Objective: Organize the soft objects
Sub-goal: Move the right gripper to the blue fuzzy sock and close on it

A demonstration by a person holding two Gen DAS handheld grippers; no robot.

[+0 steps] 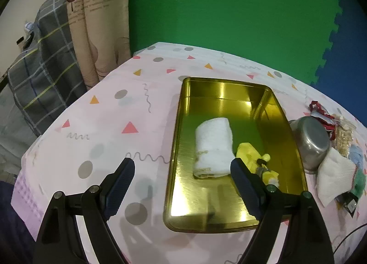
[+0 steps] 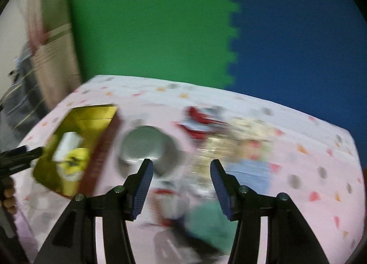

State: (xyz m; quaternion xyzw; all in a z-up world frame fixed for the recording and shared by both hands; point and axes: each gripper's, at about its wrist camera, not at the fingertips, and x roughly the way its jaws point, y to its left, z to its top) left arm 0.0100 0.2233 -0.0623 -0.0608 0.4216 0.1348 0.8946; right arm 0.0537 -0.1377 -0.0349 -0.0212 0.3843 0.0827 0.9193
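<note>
Right gripper, fingers apart and empty over a blurred pile, may snag several cloths or knock the bowl just beyond; left gripper wide, towel in tray ahead of it.

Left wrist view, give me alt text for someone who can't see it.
A gold tray on a pink patterned tablecloth holds a rolled white towel with a yellow soft toy beside it. The left gripper, jaws wide open and empty, is in the foreground. Right of the tray lie a metal bowl and piled cloths.
</note>
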